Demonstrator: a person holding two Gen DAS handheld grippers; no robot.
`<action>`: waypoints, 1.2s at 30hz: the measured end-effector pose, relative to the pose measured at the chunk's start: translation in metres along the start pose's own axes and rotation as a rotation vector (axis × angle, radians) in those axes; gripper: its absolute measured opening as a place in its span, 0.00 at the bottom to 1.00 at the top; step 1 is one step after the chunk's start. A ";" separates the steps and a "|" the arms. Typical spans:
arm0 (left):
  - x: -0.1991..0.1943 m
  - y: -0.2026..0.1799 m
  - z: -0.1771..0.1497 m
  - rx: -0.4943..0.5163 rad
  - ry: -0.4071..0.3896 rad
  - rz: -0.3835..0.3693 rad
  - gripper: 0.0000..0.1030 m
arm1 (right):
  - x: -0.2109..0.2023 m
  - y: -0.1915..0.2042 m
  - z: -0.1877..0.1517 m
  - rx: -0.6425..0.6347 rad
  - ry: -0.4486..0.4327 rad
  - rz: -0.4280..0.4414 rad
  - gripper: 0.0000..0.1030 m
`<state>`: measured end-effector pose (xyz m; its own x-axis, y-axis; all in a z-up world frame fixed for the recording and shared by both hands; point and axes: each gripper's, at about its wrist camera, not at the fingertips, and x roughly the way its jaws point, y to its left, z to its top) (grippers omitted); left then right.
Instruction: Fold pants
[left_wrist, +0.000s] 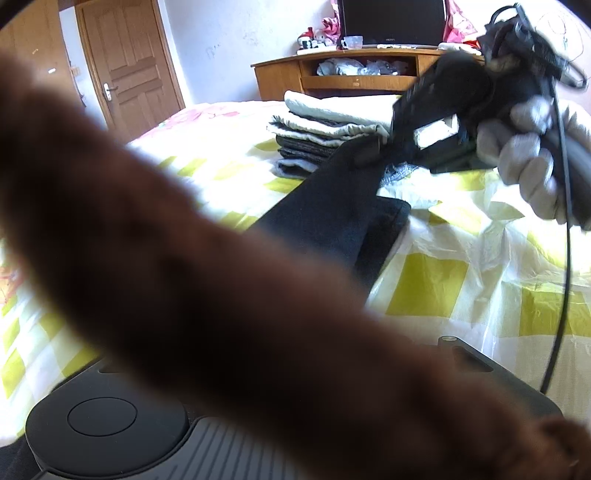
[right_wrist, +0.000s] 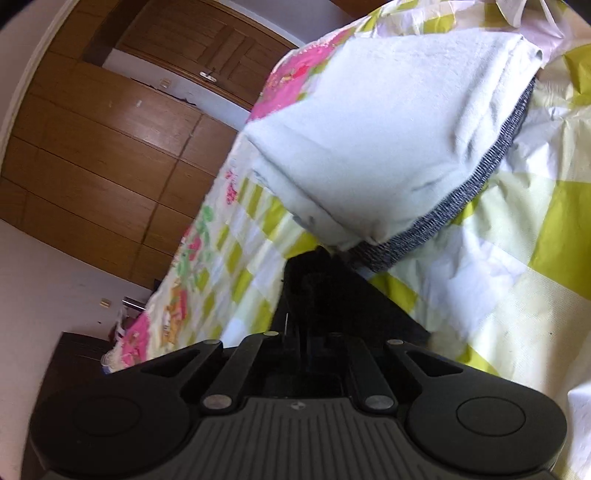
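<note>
Pants (left_wrist: 332, 206): dark, one end lifted off the bed (left_wrist: 461, 280) for folding.
Right tool (left_wrist: 373, 153): clamped on pants' edge.
Left tool: fingers hidden; cannot tell.
Folded stack (left_wrist: 332, 122): behind, kept clear.

Bright daylight washes the checked bedsheet (left_wrist: 436, 280) in the left wrist view, its white squares near blown out. A brown, wholly defocused shape (left_wrist: 192, 280) smears diagonally across the lens in front of that sheet, dark and featureless. Beyond the sheet, the wooden door (left_wrist: 125, 62) bows with fisheye curvature. In the right wrist view, motion blur softens the pale folded cloth (right_wrist: 388, 140); black vignetting rims both frames' corners.
</note>
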<state>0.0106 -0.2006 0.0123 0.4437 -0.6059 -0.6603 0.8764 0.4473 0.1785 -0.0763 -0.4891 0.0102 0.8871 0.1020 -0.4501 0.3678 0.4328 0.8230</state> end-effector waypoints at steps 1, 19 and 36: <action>-0.003 0.000 0.002 0.004 -0.008 0.001 0.57 | -0.008 0.007 0.004 0.000 -0.010 0.036 0.21; 0.021 -0.009 -0.017 0.020 0.096 -0.041 0.57 | 0.001 -0.042 -0.012 0.063 0.075 -0.135 0.30; 0.010 -0.013 -0.016 -0.004 0.054 -0.059 0.58 | -0.002 -0.036 -0.016 0.012 0.054 -0.130 0.21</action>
<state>0.0008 -0.2018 -0.0079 0.3807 -0.5952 -0.7077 0.8999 0.4146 0.1354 -0.0962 -0.4909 -0.0239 0.8156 0.0943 -0.5708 0.4820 0.4350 0.7606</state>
